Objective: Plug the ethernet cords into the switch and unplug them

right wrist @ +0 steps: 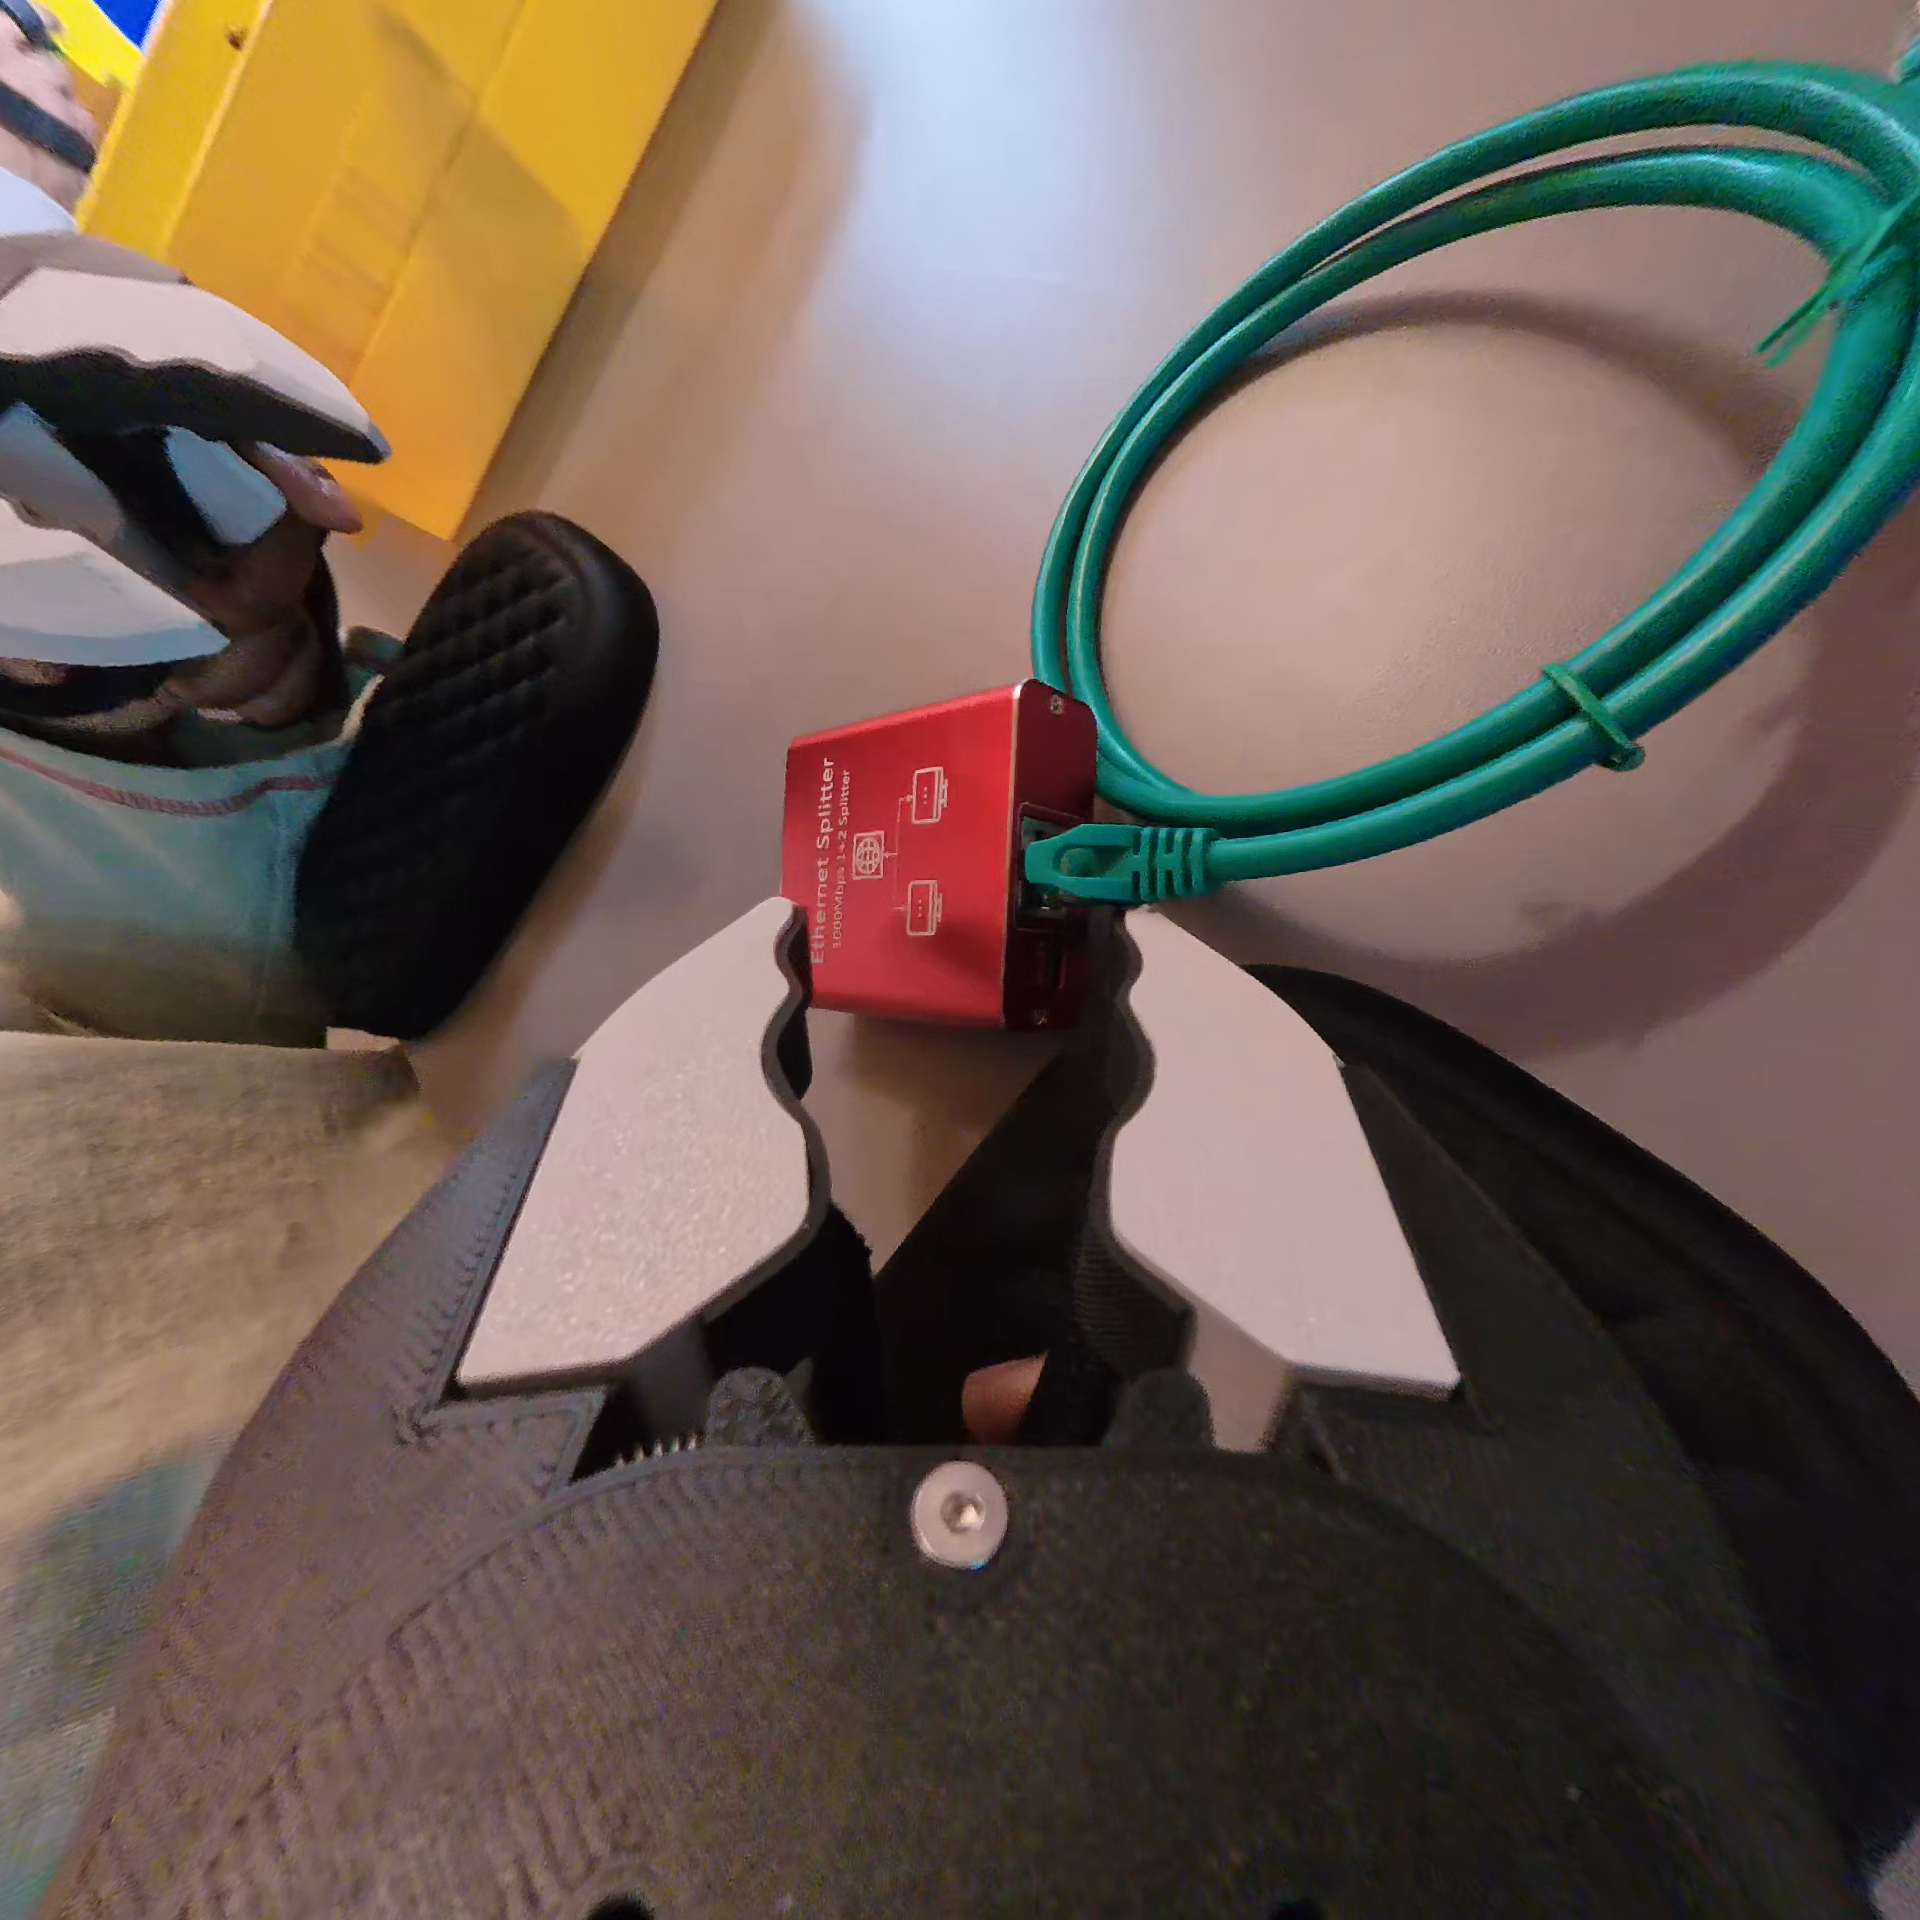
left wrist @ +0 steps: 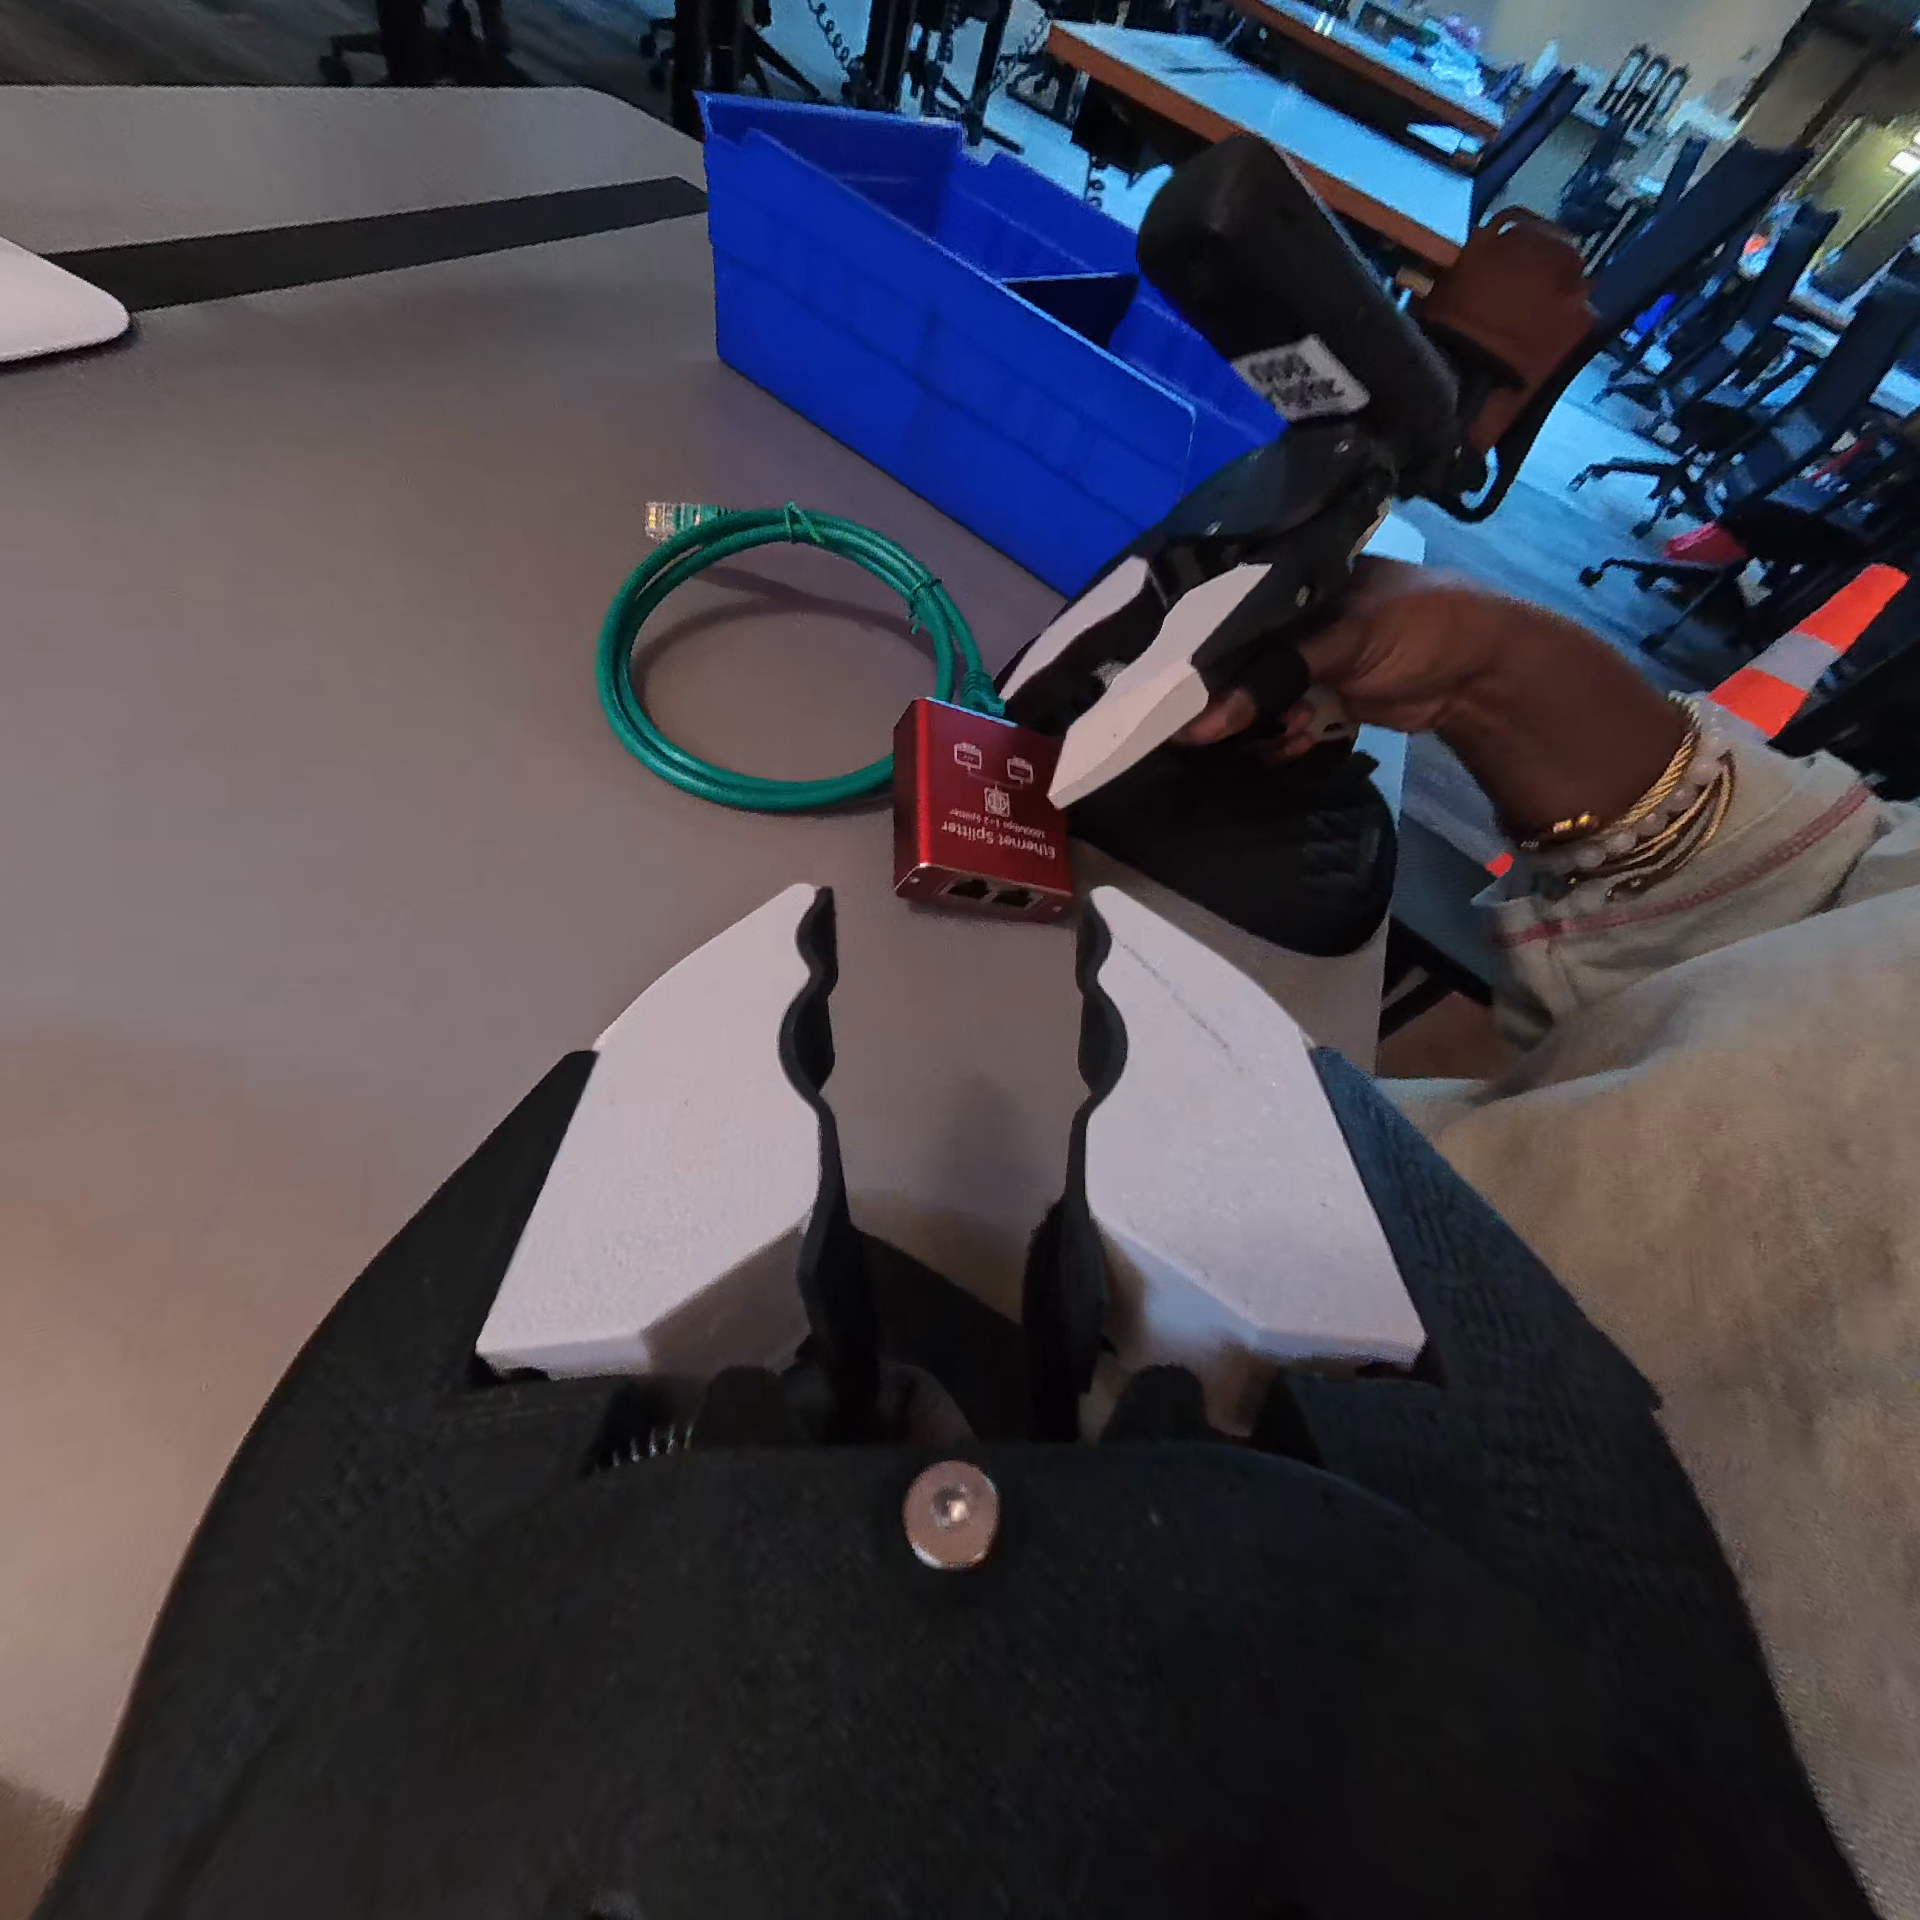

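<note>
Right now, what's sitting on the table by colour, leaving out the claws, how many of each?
Green: 1, the cable, coiled, one end plugged into the box
Red: 1, the small box
Blue: 1, the bin
Yellow: 1, the bin, seen only from the right wrist
Black: 1, the pad
Total: 5

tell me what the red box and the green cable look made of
Red box: probably anodized metal, judging by its smooth satin sheen, crisp edges and corner screws. Green cable: a flexible rubbery plastic jacket, slightly glossy, coiled and held with thin green ties.

Dim warm light, soft shadows, fisheye-warped blurry edges.
</note>
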The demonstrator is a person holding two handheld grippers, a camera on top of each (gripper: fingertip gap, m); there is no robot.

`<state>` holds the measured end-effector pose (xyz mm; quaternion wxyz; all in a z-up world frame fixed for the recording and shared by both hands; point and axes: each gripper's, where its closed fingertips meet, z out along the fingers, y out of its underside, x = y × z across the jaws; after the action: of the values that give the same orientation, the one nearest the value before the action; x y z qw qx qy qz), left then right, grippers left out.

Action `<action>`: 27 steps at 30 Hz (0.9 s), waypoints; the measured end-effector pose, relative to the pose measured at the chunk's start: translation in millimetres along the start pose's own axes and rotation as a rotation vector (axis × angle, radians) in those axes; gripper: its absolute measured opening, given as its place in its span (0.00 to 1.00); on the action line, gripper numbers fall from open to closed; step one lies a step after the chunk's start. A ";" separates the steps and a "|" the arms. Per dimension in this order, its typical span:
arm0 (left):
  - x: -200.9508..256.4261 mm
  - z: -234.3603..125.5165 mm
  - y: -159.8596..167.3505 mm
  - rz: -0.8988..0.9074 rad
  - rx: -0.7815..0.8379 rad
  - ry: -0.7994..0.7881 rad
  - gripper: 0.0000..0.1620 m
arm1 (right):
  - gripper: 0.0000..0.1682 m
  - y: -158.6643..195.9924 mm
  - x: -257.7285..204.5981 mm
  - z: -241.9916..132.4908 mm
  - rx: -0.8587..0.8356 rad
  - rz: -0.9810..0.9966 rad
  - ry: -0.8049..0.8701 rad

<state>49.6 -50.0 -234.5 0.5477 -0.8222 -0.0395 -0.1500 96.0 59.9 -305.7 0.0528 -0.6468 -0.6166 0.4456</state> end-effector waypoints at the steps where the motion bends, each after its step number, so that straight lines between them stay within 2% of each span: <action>1: 0.9 -0.9 2.1 0.011 -0.011 -0.008 0.27 | 0.34 1.1 0.4 -0.7 -0.017 -0.014 0.014; 5: 4.8 -5.6 10.8 0.060 -0.061 -0.036 0.27 | 0.33 6.0 5.1 -8.2 -0.141 -0.100 0.093; 11: 3.5 -27.2 2.6 0.132 -0.050 -0.114 0.27 | 0.40 3.8 13.7 -23.7 -0.317 -0.299 0.266; 13: -7.2 -51.4 -10.2 0.173 -0.017 -0.208 0.28 | 0.42 -13.0 10.3 -24.9 -0.226 -0.439 0.299; 16: -34.0 -106.6 -29.8 0.186 0.034 -0.397 0.27 | 0.52 -43.3 -9.1 -24.9 0.049 -0.706 0.281; 18: -56.1 -148.1 -31.1 0.166 0.028 -0.538 0.28 | 0.56 -54.6 -20.0 -27.8 0.210 -0.830 0.270; 20: -80.9 -185.3 -16.4 0.121 -0.051 -0.669 0.28 | 0.58 -57.5 -23.5 -29.4 0.318 -0.866 0.243; 22: -102.9 -210.7 8.2 0.060 -0.187 -0.736 0.28 | 0.57 -57.1 -17.5 -28.4 0.383 -0.822 0.223; 25: -133.9 -227.3 28.9 -0.010 -0.299 -0.768 0.26 | 0.53 -57.5 -12.9 -26.3 0.440 -0.759 0.174; 27: -154.8 -225.9 31.1 0.066 -0.344 -0.785 0.21 | 0.51 -59.9 -13.5 -29.8 0.474 -0.761 0.165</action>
<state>-136.6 -253.0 -226.9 0.3503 -0.8972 -0.1928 0.1876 72.3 76.8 -244.0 0.4083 -0.3777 -0.6851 0.4704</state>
